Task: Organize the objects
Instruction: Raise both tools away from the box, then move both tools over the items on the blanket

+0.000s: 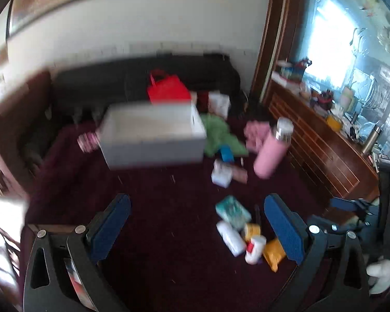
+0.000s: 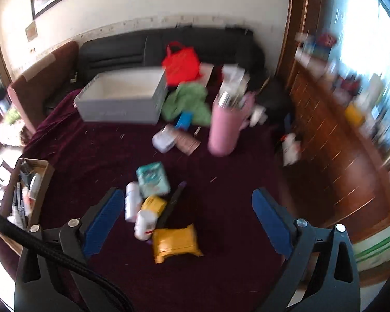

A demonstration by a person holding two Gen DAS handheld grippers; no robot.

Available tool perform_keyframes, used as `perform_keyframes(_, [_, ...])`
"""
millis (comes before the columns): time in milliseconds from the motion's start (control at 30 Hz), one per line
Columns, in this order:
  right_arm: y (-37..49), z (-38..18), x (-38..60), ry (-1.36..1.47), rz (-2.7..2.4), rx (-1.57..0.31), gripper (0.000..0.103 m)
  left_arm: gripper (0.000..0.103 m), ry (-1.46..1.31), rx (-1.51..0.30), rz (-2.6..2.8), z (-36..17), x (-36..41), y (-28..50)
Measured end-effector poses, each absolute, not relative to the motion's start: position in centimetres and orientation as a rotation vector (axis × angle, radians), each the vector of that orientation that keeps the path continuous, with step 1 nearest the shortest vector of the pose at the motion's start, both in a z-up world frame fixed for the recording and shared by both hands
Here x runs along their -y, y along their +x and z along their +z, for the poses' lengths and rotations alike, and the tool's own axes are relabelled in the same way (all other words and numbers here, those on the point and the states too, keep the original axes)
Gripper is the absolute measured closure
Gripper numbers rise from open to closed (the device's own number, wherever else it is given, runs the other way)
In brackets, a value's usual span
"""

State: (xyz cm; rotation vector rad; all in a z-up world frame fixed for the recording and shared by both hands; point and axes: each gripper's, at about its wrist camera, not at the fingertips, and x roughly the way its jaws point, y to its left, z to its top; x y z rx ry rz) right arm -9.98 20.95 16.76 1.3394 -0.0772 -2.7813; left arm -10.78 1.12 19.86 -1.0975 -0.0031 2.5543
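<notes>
Loose items lie scattered on a dark maroon cloth (image 2: pixel 96 153). A grey open box (image 1: pixel 153 135) (image 2: pixel 124 98) stands at the back. Near the front lies a cluster: a teal tissue pack (image 2: pixel 153 178), a white bottle (image 2: pixel 131 204), a yellow pouch (image 2: pixel 175 240), a small white bottle (image 2: pixel 144 223). A tall pink bottle (image 2: pixel 225 127) (image 1: pixel 271 150) stands upright beyond it. My left gripper (image 1: pixel 197 215) is open above bare cloth, the cluster just inside its right finger. My right gripper (image 2: pixel 188 213) is open, with the cluster below and between its fingers, untouched.
A green cloth (image 2: pixel 187 101), a blue item (image 2: pixel 183 121), a white packet (image 2: pixel 163 140) and a red bag (image 2: pixel 182 62) lie near the grey box. A dark sofa (image 2: pixel 156 46) backs the cloth. A wooden cabinet (image 2: pixel 332 140) borders the right; a cardboard box (image 2: pixel 31 187) sits left.
</notes>
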Motion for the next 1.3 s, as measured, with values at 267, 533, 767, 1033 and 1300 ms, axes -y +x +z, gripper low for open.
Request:
perform_keyframes(267, [-13.1, 6.8, -24.6, 1.411, -2.639, 0.611, 0.004, 0.003, -1.324, 0.177, 2.502, 7.6, 0.9, -9.8])
perform_keyframes(533, [-15.1, 1.0, -22.7, 1.427, -2.283, 0.889, 0.005, 0.003, -1.248, 0.170, 2.604, 6.2, 3.8, -6.6])
perform_keyframes(767, [-10.6, 2.2, -15.2, 1.326, -1.905, 0.674, 0.006, 0.003, -1.224, 0.215, 2.566, 6.4, 5.5, -5.2])
perform_keyframes(1033, [-8.0, 5.5, -17.4, 1.222, -2.287, 0.626, 0.006, 0.003, -1.253, 0.255, 2.560, 5.5, 5.5, -4.6])
perform_keyframes(1300, [-15.1, 2.1, -19.7, 1.307, -2.228, 1.009, 0.006, 0.003, -1.274, 0.289, 2.589, 4.7, 6.5, -3.9])
